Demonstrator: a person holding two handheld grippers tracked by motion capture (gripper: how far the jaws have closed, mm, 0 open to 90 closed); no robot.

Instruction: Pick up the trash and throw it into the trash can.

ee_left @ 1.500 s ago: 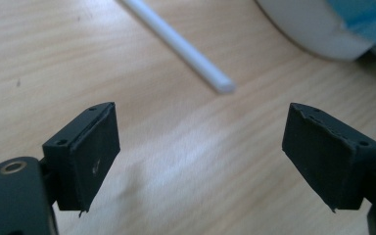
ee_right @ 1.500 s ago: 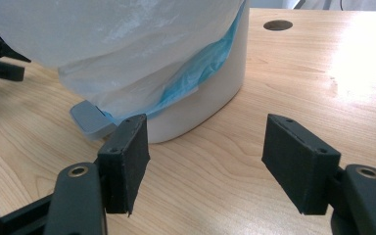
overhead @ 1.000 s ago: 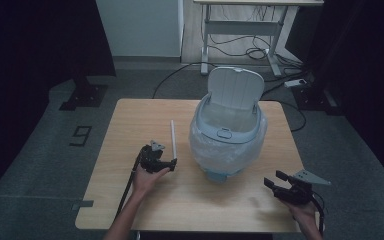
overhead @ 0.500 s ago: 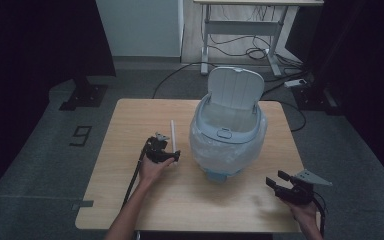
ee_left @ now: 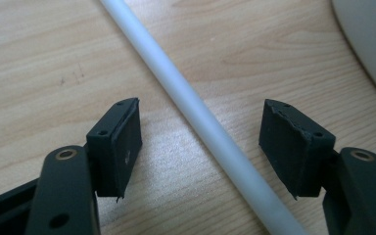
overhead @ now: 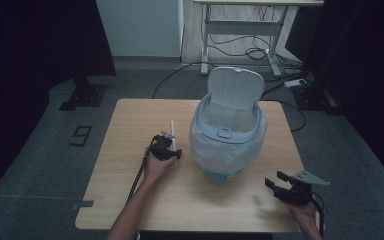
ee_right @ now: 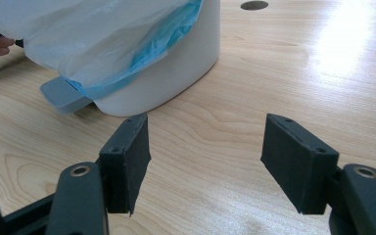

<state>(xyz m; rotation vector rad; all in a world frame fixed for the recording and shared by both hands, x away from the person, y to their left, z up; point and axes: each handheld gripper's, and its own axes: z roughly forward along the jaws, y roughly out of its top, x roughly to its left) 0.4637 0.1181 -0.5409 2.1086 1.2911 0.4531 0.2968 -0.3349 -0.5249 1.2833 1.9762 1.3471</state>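
Left gripper view: my left hand-held gripper [ee_left: 200, 147] is spread wide w/ nothing clamped, and the thin white plastic rod [ee_left: 196, 112] runs diagonally between the two black pads, from approx 11 o'clock down to 5 o'clock, lying flat on the light wood-grain tabletop [ee_left: 39, 58]. Pads [ee_left: 120, 142] sit either side of it, not touching yet.

Handling, my guess: the rod looks light, stiff and smooth, prob. hollow plastic. Round section on a slick top means it could roll away if one pad hits first, so I'd close square across it, both pads meeting together. It's long, so a grip far from the middle would let the free end droop or swing; in the high view my left hand-held gripper [overhead: 166, 149] sits over the near end of the rod [overhead: 171, 130], which points off toward 12 o'clock. Mid-length would be steadier. No need for much squeeze.

Just beside, at 3 o'clock from the rod, stands the pale blue-grey plastic pedal bin [overhead: 228, 131] w/ lid flipped up and a clear-bluish liner bag [ee_right: 103, 34] draped over its rim; pedal faces me.

My right hand-held gripper [overhead: 286, 187] is also released, jaws apart, empty, parked near the tabletop's 5 o'clock corner, well apart from the bin.

Tabletop is smooth laminate, some glare in the right gripper view. Room: dark grey floor [overhead: 55, 150], dim sides, a white desk frame [overhead: 245, 30] and cables behind at 12 o'clock.
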